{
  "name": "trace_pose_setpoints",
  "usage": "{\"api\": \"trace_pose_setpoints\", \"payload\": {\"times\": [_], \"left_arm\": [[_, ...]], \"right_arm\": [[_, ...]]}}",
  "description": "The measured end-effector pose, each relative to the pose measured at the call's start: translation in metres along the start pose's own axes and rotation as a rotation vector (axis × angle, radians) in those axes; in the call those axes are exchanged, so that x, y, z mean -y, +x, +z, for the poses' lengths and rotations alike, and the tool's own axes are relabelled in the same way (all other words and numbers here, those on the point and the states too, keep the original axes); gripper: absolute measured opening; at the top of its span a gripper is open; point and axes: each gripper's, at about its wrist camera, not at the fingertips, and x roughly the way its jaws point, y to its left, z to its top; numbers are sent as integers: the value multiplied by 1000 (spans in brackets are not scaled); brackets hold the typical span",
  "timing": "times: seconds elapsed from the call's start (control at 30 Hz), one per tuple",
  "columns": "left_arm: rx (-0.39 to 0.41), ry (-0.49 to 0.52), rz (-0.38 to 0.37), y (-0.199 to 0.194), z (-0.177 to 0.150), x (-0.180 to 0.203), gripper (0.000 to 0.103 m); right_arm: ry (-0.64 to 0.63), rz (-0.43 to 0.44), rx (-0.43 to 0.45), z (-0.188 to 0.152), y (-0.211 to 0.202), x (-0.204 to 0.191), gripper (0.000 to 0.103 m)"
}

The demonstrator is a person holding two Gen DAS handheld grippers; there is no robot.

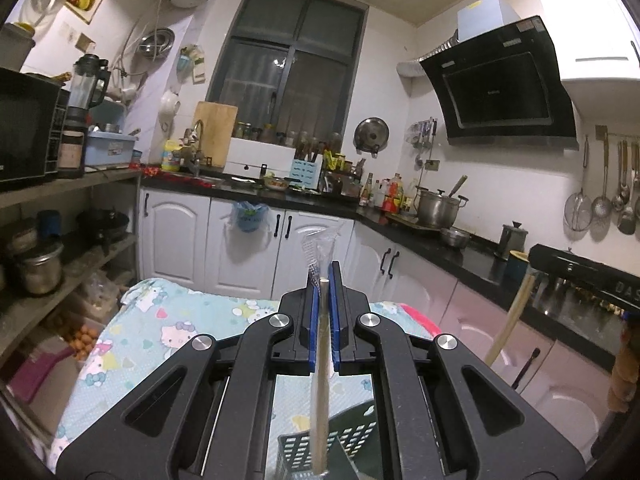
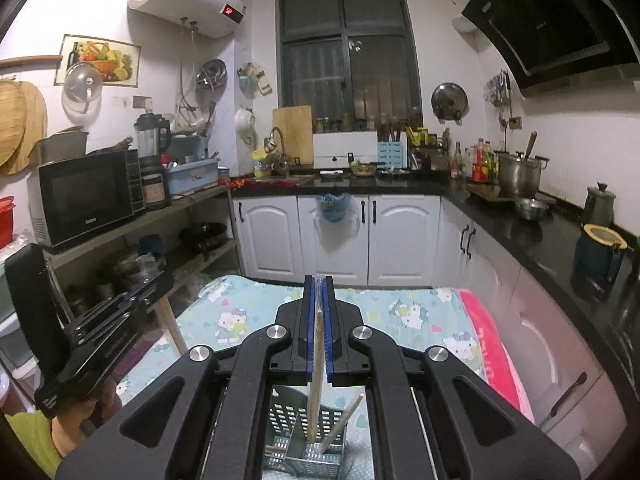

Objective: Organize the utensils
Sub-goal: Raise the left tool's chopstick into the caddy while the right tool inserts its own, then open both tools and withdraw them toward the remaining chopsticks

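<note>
My left gripper [image 1: 324, 280] is shut on a pale wooden utensil handle [image 1: 321, 380] in a clear plastic sleeve [image 1: 318, 250], held upright over a dark perforated holder [image 1: 298, 450]. My right gripper [image 2: 318, 292] is shut on a flat wooden utensil [image 2: 316, 376] whose lower end dips into a perforated metal utensil caddy [image 2: 304, 456]. A wooden stick [image 2: 340, 420] leans in that caddy. The left gripper also shows in the right wrist view [image 2: 152, 292] at the left, with its stick [image 2: 174, 332]. The right gripper's body [image 1: 580, 276] and stick [image 1: 510, 320] show at the right of the left wrist view.
The caddy stands on a table under a Hello Kitty cloth [image 2: 248, 316] with a pink towel [image 2: 492, 344] along its right side. White cabinets [image 2: 400, 236] and a black counter [image 2: 500, 220] run behind and to the right. Shelves with a microwave [image 2: 88, 200] stand at the left.
</note>
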Motion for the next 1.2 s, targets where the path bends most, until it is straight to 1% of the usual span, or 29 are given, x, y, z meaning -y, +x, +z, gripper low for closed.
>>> {"api": "trace_pose_setpoints", "payload": {"times": [0.2, 0.43, 0.6, 0.67, 0.7, 0.73, 0.77, 0.8, 0.83, 0.9, 0.93, 0.97, 1.0, 1.03, 1.07, 1.17, 1.2], "left_arm": [[-26, -15, -15, 5, -15, -6, 2], [-95, -32, -43, 11, -32, -12, 2], [-119, -35, -40, 9, -39, -16, 2], [-129, -46, -44, 7, -39, -18, 8], [-133, -46, -41, 7, -39, -18, 16], [-136, -42, -37, 5, -38, -18, 22], [-139, -41, -34, 4, -38, -19, 22], [-143, -43, -33, 2, -38, -20, 25], [-145, -47, -35, 2, -37, -21, 30], [-149, -50, -35, -2, -36, -23, 40], [-152, -54, -37, -4, -36, -24, 45], [-155, -60, -38, -6, -35, -25, 47], [-152, -67, -39, -9, -34, -27, 52], [-149, -74, -41, -12, -33, -28, 61], [-148, -81, -44, -15, -32, -28, 65], [-148, -96, -45, -24, -28, -30, 76], [-146, -105, -39, -29, -26, -31, 82]], "right_arm": [[23, -3, -28, -15, 14, 2, 4], [40, -2, -62, -29, 26, 1, 4], [41, 0, -90, -39, 33, -2, 5], [43, -6, -108, -42, 36, -4, 5], [48, -7, -116, -44, 37, -4, 7], [52, -9, -119, -45, 38, -4, 9], [59, -12, -122, -47, 38, -4, 14], [65, -12, -124, -48, 38, -3, 17], [69, -8, -126, -49, 37, -3, 19], [64, -7, -126, -49, 35, -5, 28], [61, -8, -124, -49, 33, -5, 29], [58, -7, -121, -49, 31, -4, 32], [59, -7, -118, -49, 29, -4, 42], [71, -1, -111, -48, 25, -2, 47], [86, 8, -101, -48, 22, 1, 50], [75, 7, -101, -47, 14, 2, 50], [71, 4, -102, -46, 13, 2, 51]]}}
